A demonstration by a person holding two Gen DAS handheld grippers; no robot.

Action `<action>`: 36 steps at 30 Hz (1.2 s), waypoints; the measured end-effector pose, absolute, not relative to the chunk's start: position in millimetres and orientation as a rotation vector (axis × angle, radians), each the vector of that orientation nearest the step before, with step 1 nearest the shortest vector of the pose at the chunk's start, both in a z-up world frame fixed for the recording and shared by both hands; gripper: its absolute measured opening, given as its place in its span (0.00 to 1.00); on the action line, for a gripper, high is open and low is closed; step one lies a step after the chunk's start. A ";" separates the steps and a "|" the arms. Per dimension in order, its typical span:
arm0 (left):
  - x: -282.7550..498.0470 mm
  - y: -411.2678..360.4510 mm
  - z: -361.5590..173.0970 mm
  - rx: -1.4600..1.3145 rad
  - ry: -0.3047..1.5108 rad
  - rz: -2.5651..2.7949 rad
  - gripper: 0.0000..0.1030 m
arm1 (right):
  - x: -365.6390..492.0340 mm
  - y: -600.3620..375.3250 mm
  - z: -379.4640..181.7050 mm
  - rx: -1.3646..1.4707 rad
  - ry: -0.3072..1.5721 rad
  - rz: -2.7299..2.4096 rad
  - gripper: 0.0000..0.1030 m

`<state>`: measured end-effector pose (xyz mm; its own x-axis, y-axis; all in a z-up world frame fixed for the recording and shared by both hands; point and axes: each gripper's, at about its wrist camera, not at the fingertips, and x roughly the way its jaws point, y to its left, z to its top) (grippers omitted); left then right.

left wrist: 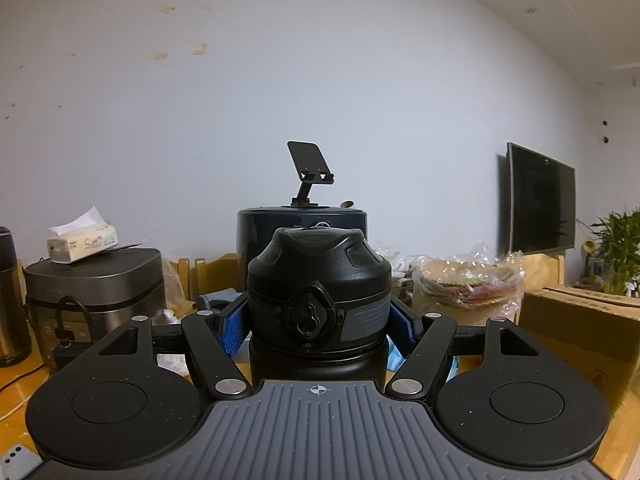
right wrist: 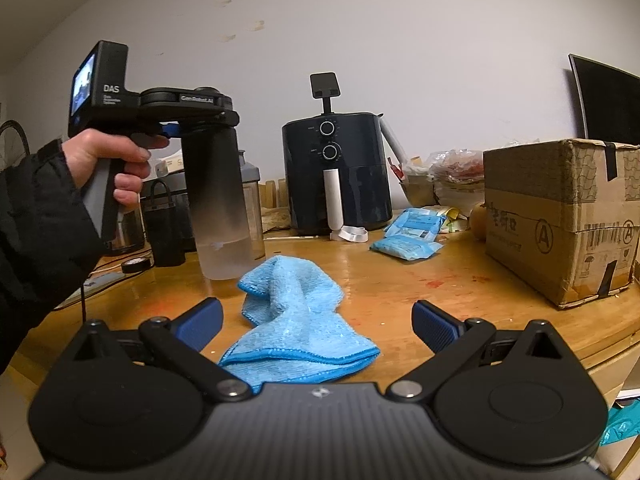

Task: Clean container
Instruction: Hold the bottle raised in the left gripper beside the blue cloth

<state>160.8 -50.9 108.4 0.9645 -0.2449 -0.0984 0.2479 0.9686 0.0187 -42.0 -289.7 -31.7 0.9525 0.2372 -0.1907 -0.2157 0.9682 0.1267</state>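
Left gripper (left wrist: 318, 332) is clamped on the upright bottle (right wrist: 222, 200) near the tabletop's (right wrist: 400, 280) left edge, while the right gripper (right wrist: 318, 326), fingers spread and empty, hovers over the cloth (right wrist: 296, 320) lying lengthwise straight ahead, nearer it.

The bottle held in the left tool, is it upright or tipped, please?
Upright: the bottle hangs vertical in the left tool, cap on top.

My jaws: clamped on the black bottle (left wrist: 319, 300) just under its cap
My blue pads (left wrist: 233, 330): pressed to both sides
Behind: dark air fryer (left wrist: 256, 236), phone stand (left wrist: 309, 168) on top
Left: rice cooker (left wrist: 96, 284), tissue pack (left wrist: 82, 242)
Right: cardboard box (left wrist: 580, 328)
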 end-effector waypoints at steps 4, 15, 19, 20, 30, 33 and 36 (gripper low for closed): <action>152.3 -46.6 108.4 0.034 0.091 -0.245 0.66 | -41.5 -288.5 -32.1 0.105 0.208 0.233 1.00; 131.3 -34.5 106.7 0.040 0.093 -0.236 0.66 | -40.6 -283.1 -32.7 0.098 0.213 0.247 1.00; 124.8 -29.7 104.8 0.040 0.093 -0.232 0.66 | -40.4 -281.8 -33.3 0.096 0.215 0.252 1.00; 122.8 -28.6 104.2 0.040 0.092 -0.231 0.66 | -40.3 -281.4 -33.6 0.096 0.216 0.253 1.00; 106.1 -22.5 99.3 0.052 0.080 -0.237 0.66 | -37.6 -275.0 -36.6 0.090 0.225 0.277 1.00; 103.3 -21.0 98.1 0.051 0.082 -0.239 0.66 | -36.8 -273.9 -37.2 0.089 0.227 0.282 1.00; 101.5 -19.3 96.9 0.047 0.086 -0.241 0.66 | -36.0 -273.9 -37.3 0.088 0.229 0.283 1.00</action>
